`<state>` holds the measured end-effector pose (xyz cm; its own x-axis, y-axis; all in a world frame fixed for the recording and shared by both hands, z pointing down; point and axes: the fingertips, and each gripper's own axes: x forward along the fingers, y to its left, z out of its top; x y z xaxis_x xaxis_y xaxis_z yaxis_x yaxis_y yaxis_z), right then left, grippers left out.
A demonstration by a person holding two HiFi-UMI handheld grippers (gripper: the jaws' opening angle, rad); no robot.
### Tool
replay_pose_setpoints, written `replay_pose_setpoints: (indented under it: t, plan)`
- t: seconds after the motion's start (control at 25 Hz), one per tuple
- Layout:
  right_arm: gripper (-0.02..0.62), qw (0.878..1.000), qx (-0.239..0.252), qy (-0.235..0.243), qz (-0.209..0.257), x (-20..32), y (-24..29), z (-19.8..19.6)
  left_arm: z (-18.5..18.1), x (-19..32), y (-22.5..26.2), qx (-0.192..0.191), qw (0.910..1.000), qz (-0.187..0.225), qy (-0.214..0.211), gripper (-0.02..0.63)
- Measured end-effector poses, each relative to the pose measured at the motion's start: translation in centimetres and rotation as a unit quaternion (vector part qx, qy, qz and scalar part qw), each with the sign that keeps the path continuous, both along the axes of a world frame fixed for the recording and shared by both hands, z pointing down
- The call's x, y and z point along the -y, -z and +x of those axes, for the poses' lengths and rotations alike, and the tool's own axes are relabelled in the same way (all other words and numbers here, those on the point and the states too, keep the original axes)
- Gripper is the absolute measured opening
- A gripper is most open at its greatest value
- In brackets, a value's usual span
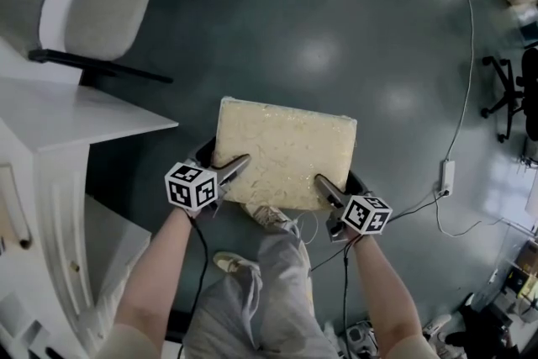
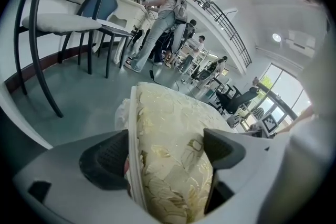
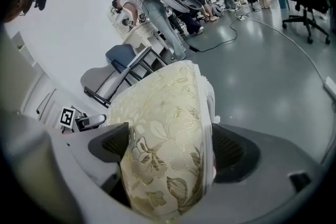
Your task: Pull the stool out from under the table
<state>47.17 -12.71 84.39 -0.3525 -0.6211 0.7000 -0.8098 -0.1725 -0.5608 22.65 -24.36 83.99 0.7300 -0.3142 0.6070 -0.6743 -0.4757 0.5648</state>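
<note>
The stool point(image 1: 284, 150) has a square cream cushion with a gold floral pattern and stands out on the grey floor, to the right of the white table point(image 1: 76, 118). My left gripper point(image 1: 231, 170) is shut on the cushion's near left edge; in the left gripper view the cushion point(image 2: 168, 144) fills the gap between the dark pads point(image 2: 105, 157). My right gripper point(image 1: 329, 191) is shut on the near right edge, and the right gripper view shows the cushion point(image 3: 163, 149) pinched the same way. The stool's legs are hidden under the seat.
A grey upholstered chair point(image 1: 92, 0) stands behind the table at upper left. A cable point(image 1: 466, 55) with a power strip point(image 1: 448, 176) runs across the floor on the right, near a black office chair point(image 1: 513, 88). My legs and shoes point(image 1: 271, 218) are just behind the stool. People stand far off.
</note>
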Motion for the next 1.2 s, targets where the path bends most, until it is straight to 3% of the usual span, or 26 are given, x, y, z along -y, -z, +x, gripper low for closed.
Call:
replay_pose_setpoints:
  t: [0.2, 0.32, 0.36, 0.4, 0.44, 0.52, 0.64, 0.84, 1.04, 1.2]
  plan:
    - [0.505, 0.998, -0.053, 0.037, -0.027, -0.1, 1.8, 0.0, -1.2, -0.5, 0.9, 0.049, 0.9983, -0.001, 0.032, 0.437]
    - [0.500, 0.996, -0.077, 0.050, -0.011, 0.7, 4.5, -0.3, -2.1, -0.5, 2.8, 0.062, 0.9968, 0.005, 0.050, 0.437]
    - [0.453, 0.995, -0.088, 0.053, 0.003, 1.2, 5.8, -0.5, -2.4, -0.6, 3.6, 0.061, 0.9967, 0.004, 0.052, 0.436]
    - [0.349, 0.993, -0.098, 0.057, 0.018, 1.6, 7.4, -0.8, -2.6, -0.8, 4.4, 0.061, 0.9968, 0.005, 0.052, 0.436]
    - [0.300, 0.992, -0.105, 0.061, 0.032, 2.1, 9.0, -1.2, -2.7, -1.1, 5.5, 0.060, 0.9969, 0.008, 0.050, 0.434]
    - [0.257, 0.990, -0.111, 0.067, 0.060, 2.7, 12.4, -2.1, -2.8, -1.3, 8.0, 0.056, 0.9971, 0.021, 0.048, 0.423]
    - [0.212, 0.984, -0.122, 0.087, 0.094, 3.4, 17.5, -3.9, -3.1, -1.2, 12.5, 0.061, 0.9958, 0.057, 0.038, 0.314]
    - [0.147, 0.974, -0.142, 0.116, 0.136, 3.5, 25.3, -6.0, -3.1, -1.5, 20.0, 0.039, 0.9934, 0.103, 0.031, 0.268]
    - [0.089, 0.965, -0.136, 0.128, 0.183, 3.5, 35.3, -7.7, -5.3, -1.3, 29.2, 0.035, 0.9860, 0.144, 0.077, 0.161]
    - [0.056, 0.956, -0.126, 0.159, 0.212, 3.0, 44.2, -9.5, -6.5, -2.3, 37.2, 0.042, 0.9793, 0.175, 0.093, 0.131]
